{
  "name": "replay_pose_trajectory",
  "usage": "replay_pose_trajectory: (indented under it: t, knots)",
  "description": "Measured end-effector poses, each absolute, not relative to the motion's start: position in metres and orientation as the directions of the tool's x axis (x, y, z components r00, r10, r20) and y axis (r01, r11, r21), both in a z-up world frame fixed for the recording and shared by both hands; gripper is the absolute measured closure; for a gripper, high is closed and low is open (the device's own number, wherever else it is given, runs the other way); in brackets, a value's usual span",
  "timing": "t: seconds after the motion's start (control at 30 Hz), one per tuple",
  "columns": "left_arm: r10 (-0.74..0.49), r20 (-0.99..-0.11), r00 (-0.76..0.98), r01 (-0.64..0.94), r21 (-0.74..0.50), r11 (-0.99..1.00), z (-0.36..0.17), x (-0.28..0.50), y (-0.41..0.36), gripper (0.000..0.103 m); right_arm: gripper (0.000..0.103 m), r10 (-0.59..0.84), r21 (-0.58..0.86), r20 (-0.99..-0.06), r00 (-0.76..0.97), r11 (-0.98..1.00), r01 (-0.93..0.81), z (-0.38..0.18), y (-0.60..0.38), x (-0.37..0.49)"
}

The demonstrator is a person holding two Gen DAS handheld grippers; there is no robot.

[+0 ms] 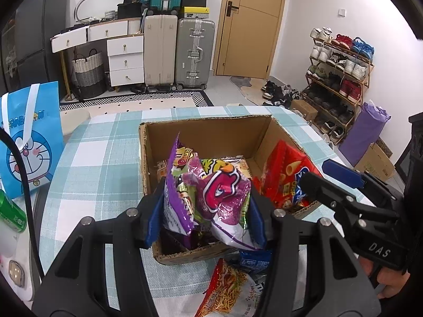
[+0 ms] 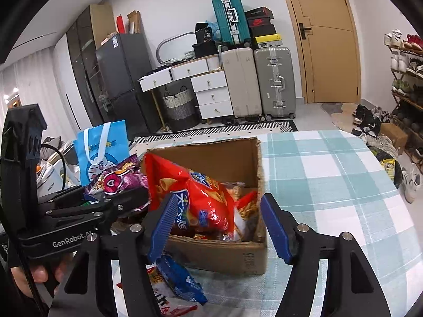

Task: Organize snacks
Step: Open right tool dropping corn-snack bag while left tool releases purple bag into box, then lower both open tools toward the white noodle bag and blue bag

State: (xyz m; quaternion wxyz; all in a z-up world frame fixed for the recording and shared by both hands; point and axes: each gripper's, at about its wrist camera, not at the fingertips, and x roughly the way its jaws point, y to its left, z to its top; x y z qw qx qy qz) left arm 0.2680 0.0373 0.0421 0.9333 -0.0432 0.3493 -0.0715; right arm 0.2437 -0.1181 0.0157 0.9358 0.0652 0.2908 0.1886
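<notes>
Left wrist view: left gripper clamps the purple bag above the box; right gripper gapes wide at the box's near edge, red bag leaning inside, unheld.

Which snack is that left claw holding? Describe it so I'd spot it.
Find the open cardboard box on the checked tablecloth. Above its near edge, the left gripper squeezes a shiny purple snack bag with a pink cartoon face, unlike the red bag beside it.
</notes>
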Motion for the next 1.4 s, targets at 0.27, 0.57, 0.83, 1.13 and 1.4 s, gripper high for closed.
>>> replay_pose_trajectory:
  t: [0.27,0.57,0.83,1.13,1.4]
  knots:
    - [-0.153,-0.652,0.743,0.104,-0.113,0.988,0.041,0.267,0.037,0.051,0.027,0.361,0.216,-0.542,0.759,0.933,-0.289,0.013,-0.126,0.244]
    - [-0.11,-0.641,0.76,0.083,-0.073,0.994,0.052,0.261,0.036,0.01,0.022,0.202,0.148,-0.598,0.776,0.979,-0.142,0.004,-0.138,0.26]
    - [-0.073,-0.634,0.77,0.046,-0.059,0.997,0.057,0.251,0.046,0.0,0.009,0.295,0.224,-0.574,0.764,0.954,-0.2,0.008,-0.148,0.252]
    - [-0.048,-0.629,0.776,-0.002,-0.078,0.997,0.064,0.236,0.061,0.0,0.003,0.312,0.217,-0.571,0.759,0.949,-0.228,0.01,-0.146,0.233]
    - [-0.039,-0.635,0.771,-0.01,-0.074,0.997,0.065,0.212,0.063,0.0,0.002,0.314,0.232,-0.58,0.751,0.948,-0.217,0.005,-0.15,0.224]
